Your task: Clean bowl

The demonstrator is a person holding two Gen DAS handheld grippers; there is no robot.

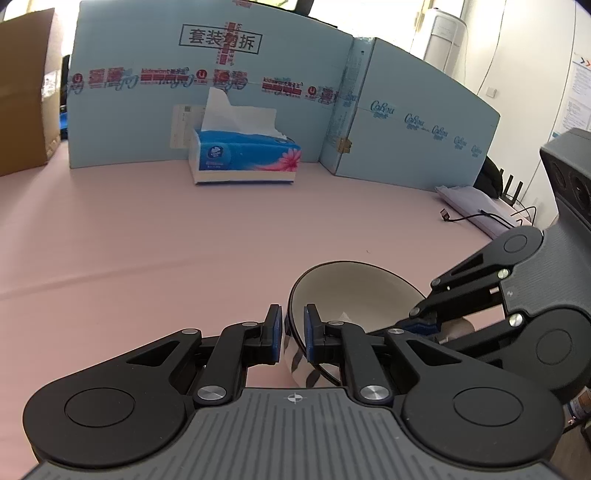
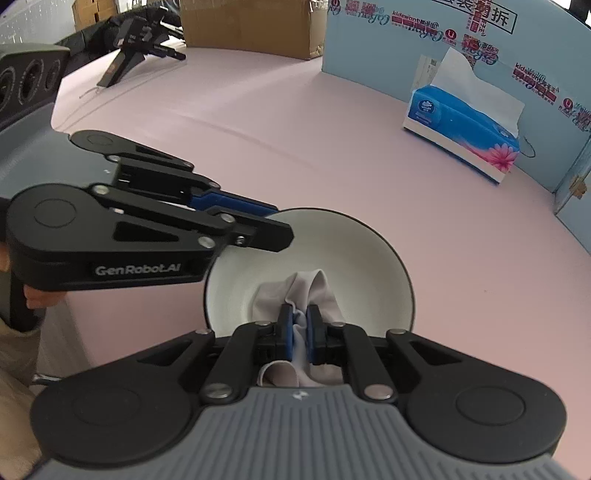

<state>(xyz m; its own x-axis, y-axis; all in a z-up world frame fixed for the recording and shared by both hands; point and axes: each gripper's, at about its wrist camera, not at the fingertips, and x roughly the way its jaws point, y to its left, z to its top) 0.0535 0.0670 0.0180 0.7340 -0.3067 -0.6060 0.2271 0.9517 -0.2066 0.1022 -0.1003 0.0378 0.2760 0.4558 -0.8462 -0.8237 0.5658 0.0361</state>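
A white bowl [image 1: 354, 295] with a dark rim stands tilted on the pink table, held by its near rim. My left gripper [image 1: 293, 328] is shut on that rim, one finger inside and one outside. In the right wrist view the bowl [image 2: 332, 251] lies just ahead, with the left gripper [image 2: 273, 225] clamped on its left rim. My right gripper [image 2: 299, 325] is shut on a crumpled white tissue [image 2: 314, 291] pressed into the bowl's bottom. A bit of the tissue [image 1: 345, 316] shows in the left wrist view, with the right gripper [image 1: 424, 321] reaching in from the right.
A blue tissue box [image 1: 243, 155] with a tissue sticking up stands at the back by a light blue cardboard screen [image 1: 221, 92]; it also shows in the right wrist view [image 2: 461, 125]. A brown carton [image 2: 251, 26] and a black device [image 2: 136, 44] stand far left. Cables [image 1: 480, 218] lie right.
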